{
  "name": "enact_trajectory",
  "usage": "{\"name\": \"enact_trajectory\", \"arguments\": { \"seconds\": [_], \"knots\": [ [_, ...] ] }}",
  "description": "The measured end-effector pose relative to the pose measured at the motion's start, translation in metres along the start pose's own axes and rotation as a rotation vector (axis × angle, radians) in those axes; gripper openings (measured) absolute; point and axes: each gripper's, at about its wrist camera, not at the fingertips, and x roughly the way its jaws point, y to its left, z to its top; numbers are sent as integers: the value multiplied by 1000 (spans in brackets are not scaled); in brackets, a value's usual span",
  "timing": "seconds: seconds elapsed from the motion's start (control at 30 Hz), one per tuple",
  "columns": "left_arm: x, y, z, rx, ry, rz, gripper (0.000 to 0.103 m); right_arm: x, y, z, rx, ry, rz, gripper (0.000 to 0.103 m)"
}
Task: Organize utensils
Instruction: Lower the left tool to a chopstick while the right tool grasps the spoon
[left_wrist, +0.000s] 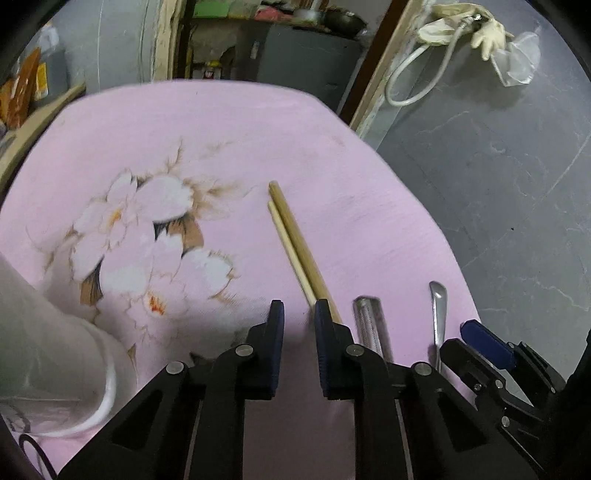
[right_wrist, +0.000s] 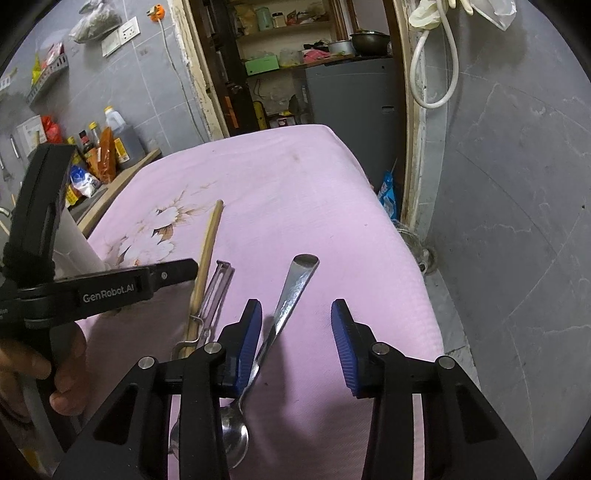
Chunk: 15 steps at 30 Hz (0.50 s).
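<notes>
A pink cloth with a white flower print (left_wrist: 221, 147) covers the desk, which stands in a grey-tiled kitchen corner with an open doorway behind. At far left a translucent white plastic cup (left_wrist: 44, 350) lies by the desk's near edge. Next come the two pale wooden chopsticks (left_wrist: 291, 240), side by side and pointing away. The left claw (left_wrist: 299, 314) is tilted steeply down over their near ends, its jaws narrow; the right-hand pad seems to touch the sticks, yet they lie outside the gap, so nothing is gripped. Right of them lies a steel peeler with a slotted blade (right_wrist: 218, 291), then a long-handled steel spoon (right_wrist: 288, 306), bowl toward the camera. The right claw (right_wrist: 295, 314) hangs over the spoon at a similar downward slant, jaws half wide; the handle runs close along the left pad, though whether they touch I cannot tell, and the right pad stands clear.

Both claws look set for picking up. The left must likely shift sideways to bracket the chopsticks, the right close further on the handle.
</notes>
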Motion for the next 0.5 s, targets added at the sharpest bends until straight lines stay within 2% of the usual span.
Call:
{"name": "enact_trajectory", "arguments": {
  "seconds": [0.27,0.5],
  "knots": [
    [8,-1,13,-10,34,-37,14,8,9,3,-37,23,-24,33],
    [15,-12,22,31,64,6,13,10,15,1,-62,56,-53,31]
  ]
}}
